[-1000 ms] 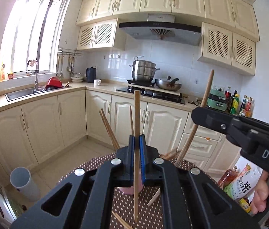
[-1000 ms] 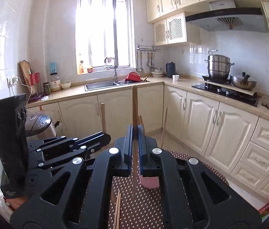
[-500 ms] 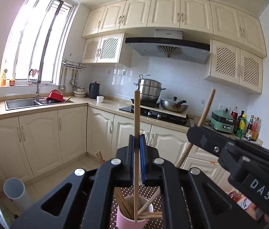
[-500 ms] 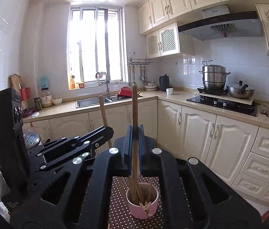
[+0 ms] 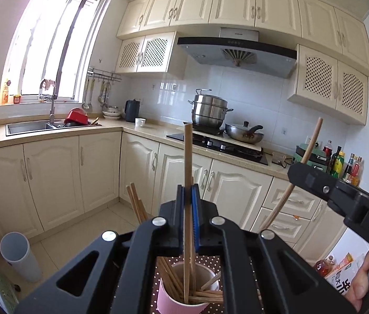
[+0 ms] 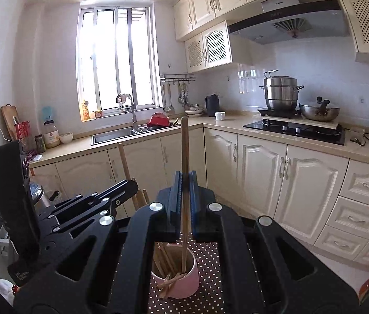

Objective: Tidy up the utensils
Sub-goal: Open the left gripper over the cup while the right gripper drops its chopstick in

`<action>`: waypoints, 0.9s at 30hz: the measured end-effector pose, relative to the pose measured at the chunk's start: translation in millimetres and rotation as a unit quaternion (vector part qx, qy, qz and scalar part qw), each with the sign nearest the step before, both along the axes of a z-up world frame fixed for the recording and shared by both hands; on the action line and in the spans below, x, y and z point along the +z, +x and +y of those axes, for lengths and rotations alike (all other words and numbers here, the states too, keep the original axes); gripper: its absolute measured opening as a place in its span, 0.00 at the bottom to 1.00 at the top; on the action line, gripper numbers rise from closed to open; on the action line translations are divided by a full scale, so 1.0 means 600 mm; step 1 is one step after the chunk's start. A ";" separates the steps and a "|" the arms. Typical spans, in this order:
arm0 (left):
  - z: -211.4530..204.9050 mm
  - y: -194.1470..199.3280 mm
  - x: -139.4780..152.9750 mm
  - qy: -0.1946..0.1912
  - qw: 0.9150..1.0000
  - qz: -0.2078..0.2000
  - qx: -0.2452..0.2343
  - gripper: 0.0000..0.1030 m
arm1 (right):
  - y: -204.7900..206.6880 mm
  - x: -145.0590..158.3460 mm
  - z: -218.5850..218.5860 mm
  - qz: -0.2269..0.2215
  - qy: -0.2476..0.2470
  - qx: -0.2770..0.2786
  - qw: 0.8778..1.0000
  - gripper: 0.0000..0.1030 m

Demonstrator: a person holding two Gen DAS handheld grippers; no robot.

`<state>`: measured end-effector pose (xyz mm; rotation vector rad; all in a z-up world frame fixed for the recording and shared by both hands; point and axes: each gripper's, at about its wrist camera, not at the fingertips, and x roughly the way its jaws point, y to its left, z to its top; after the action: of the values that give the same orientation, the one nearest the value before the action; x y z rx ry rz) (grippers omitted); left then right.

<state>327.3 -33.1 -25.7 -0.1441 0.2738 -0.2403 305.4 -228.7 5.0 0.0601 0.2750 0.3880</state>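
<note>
My left gripper [image 5: 188, 191] is shut on an upright wooden chopstick [image 5: 187, 157]. That stick's lower end shows over the mouth of a pink cup [image 5: 166, 301] holding several chopsticks. The right gripper [image 5: 315, 180] comes in from the right, gripping a slanted chopstick [image 5: 312, 141]. In the right wrist view, my right gripper [image 6: 185, 178] is shut on its upright chopstick [image 6: 184, 144], whose tip hangs over the same pink cup [image 6: 184, 285]. The left gripper [image 6: 124, 187] and its stick [image 6: 125, 162] are at the left.
The cup stands on a brown polka-dot cloth [image 6: 210, 261]. Cream base cabinets [image 5: 53, 183] and a counter with a sink [image 5: 27, 128] and a hob [image 5: 223, 146] ring the room. A grey bin [image 5: 18, 256] stands on the floor. Bottles and a packet [image 5: 341, 274] sit at the right.
Both grippers have travelled level with their chopsticks. The pink cup has slid down in both views, from half hidden behind the fingers to open below them, under the sticks' lower ends.
</note>
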 end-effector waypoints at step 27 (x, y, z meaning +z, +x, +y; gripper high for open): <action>0.016 -0.070 0.003 0.062 0.998 -0.001 0.020 0.58 | 0.005 -0.035 0.004 0.041 -0.013 0.000 0.999 0.06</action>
<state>285.4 -23.6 -24.0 -0.0270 0.2820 -0.1826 308.2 -226.5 -15.7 0.0514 0.3608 0.3825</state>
